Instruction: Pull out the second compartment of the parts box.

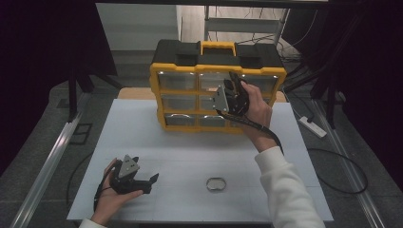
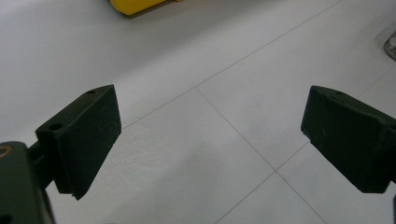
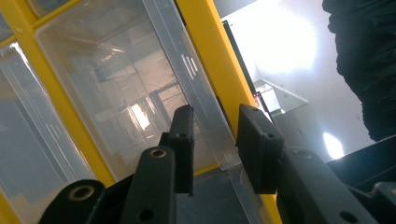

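A yellow and black drawer cabinet stands at the back of the white table. My right gripper is held up against its front, in the upper right part. In the right gripper view the clear drawer's pull strip runs between the two jaws of my right gripper, with thin gaps at both pads, beside the yellow frame. My left gripper rests low over the near left of the table. Its jaws stand wide apart, and between the fingertips of my left gripper there is bare tabletop.
A small metal ring lies on the near middle of the table and peeks in at the edge as the ring in the left gripper view. A white power strip lies on the floor to the right. Dark frame legs flank the table.
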### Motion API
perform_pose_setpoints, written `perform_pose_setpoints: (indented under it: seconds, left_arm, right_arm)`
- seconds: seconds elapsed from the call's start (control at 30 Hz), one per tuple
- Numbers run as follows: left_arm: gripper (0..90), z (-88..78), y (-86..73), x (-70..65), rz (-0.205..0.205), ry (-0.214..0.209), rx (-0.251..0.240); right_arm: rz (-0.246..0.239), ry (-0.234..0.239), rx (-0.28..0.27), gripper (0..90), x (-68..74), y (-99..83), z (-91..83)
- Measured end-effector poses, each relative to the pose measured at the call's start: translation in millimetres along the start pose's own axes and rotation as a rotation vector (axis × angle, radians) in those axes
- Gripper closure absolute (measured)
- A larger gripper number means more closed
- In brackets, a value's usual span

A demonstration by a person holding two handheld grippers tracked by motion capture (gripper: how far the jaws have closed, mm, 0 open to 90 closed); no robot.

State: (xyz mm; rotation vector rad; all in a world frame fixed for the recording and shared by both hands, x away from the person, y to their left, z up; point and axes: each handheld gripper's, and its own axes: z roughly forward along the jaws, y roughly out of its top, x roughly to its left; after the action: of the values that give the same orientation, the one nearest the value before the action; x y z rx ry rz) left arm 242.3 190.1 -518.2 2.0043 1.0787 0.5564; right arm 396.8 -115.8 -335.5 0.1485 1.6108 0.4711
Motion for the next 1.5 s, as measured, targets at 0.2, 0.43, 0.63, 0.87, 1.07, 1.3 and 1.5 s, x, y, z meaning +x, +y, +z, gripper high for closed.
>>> perform_pose_setpoints:
  seconds: [0.2,0.43,0.63,0.87,1.07,1.3,1.5]
  left_arm:
    - [5.7,0.0,-0.1,0.3,-0.001,0.000,0.001]
    - [5.6,-0.2,-0.5,0.6,-0.002,0.000,0.001]
    - [5.6,0.0,-0.5,0.8,-0.001,-0.001,0.001]
    - [5.6,-0.2,-0.5,0.8,0.002,0.000,0.001]
    - [5.6,-0.4,-0.5,1.1,0.001,0.001,0.000]
    - [5.6,-0.4,-0.5,1.0,0.001,0.001,0.000]
    - [5.6,-0.3,-0.5,0.9,0.001,0.001,0.000]
  right_arm:
    - [-0.008,-0.014,0.000,68.5,1.6,1.0,-0.2]
    - [-0.015,-0.015,0.001,70.1,2.2,1.5,-1.5]
    - [-0.016,-0.016,-0.002,70.4,2.7,0.9,-3.5]
    - [-0.032,-0.023,-0.009,70.7,2.9,0.1,-6.9]
    - [-0.038,-0.024,-0.012,70.8,3.4,0.0,-10.3]
    - [-0.040,-0.029,-0.021,70.8,4.1,-0.6,-14.6]
    - [-0.043,-0.035,-0.024,70.9,5.2,-0.6,-17.3]
